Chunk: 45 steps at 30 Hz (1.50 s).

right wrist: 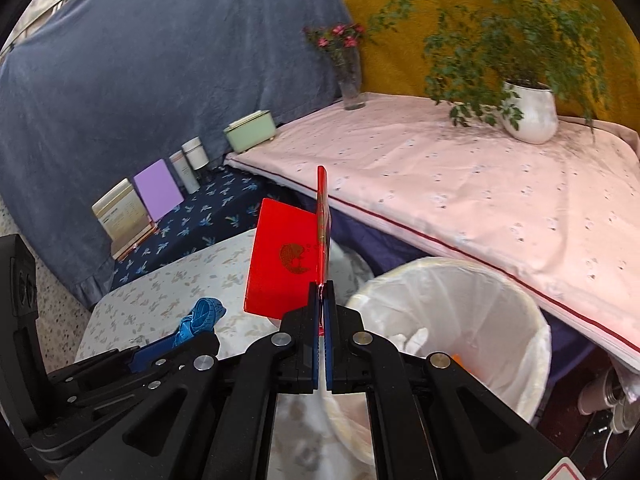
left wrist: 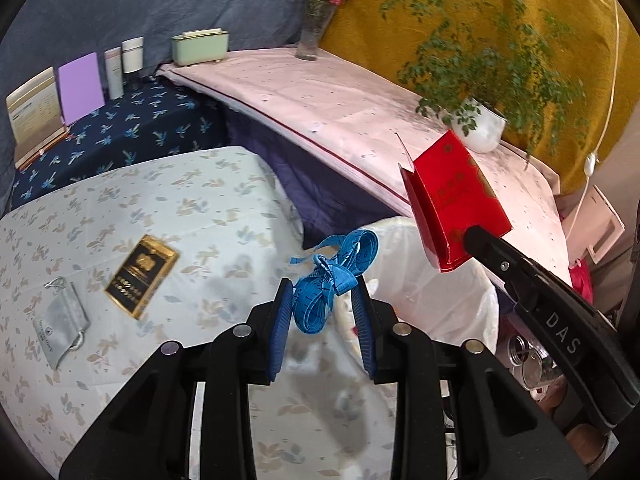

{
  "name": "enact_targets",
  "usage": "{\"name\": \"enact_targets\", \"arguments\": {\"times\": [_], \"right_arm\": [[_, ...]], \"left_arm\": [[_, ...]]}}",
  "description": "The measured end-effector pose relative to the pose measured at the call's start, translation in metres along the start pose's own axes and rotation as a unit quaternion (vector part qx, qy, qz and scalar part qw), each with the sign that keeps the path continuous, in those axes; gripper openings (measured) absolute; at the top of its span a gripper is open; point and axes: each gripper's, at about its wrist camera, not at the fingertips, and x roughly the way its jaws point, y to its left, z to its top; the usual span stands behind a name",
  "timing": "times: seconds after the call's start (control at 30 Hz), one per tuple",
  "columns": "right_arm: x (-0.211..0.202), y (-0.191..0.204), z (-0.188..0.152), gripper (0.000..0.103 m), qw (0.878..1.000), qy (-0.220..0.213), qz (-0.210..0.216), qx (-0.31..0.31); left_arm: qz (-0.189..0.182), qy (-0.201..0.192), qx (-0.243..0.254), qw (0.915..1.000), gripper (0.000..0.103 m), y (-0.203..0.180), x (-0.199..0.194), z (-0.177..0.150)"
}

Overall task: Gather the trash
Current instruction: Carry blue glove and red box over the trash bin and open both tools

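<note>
My left gripper [left wrist: 322, 300] is shut on a bunched blue measuring tape [left wrist: 336, 276], held above the table edge near the white-lined trash bin [left wrist: 432, 280]. My right gripper [right wrist: 323, 292] is shut on an opened red carton [right wrist: 286, 264], held above the bin's [right wrist: 452, 304] left rim. In the left wrist view the red carton [left wrist: 452, 200] hangs over the bin at the right gripper's tip [left wrist: 474, 236]. The tape also shows in the right wrist view [right wrist: 200, 316]. A black and gold box [left wrist: 140, 274] and a grey pouch [left wrist: 64, 324] lie on the floral table [left wrist: 200, 200].
A pink-covered shelf [right wrist: 480, 200] behind the bin carries a potted plant [right wrist: 528, 112] and a flower vase [right wrist: 352, 80]. A dark blue shelf [left wrist: 120, 132] holds cards, two jars and a green box [left wrist: 200, 46]. Jars sit on the floor at right [left wrist: 528, 360].
</note>
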Motion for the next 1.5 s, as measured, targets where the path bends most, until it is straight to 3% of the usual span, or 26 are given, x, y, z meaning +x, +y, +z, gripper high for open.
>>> {"name": "enact_targets", "arguments": {"times": [0.53,1.13,1.23,1.3,1.5], "right_arm": [[-0.035,-0.079,-0.018,0.002,0.997,-0.007,-0.048,0.052],[-0.041,-0.103,-0.024,0.002,0.996,-0.005,-0.06,0.071],[-0.041,-0.102,-0.025,0.006,0.996,-0.004,-0.061,0.071],[-0.043,-0.101,-0.026,0.013,0.995,-0.009,-0.067,0.073],[-0.044,-0.099,-0.026,0.018,0.995,-0.012,-0.072,0.07]], "left_arm": [[-0.031,0.016,0.064,0.9973,0.029,-0.085,0.017,-0.01],[-0.038,0.025,0.084,0.9954,0.029,-0.113,0.028,-0.012],[-0.036,0.025,0.082,0.9957,0.037,-0.113,0.028,-0.012],[-0.031,0.022,0.077,0.9963,0.06,-0.112,0.028,-0.012],[-0.026,0.024,0.059,0.9976,0.061,-0.102,0.029,-0.011]]}}
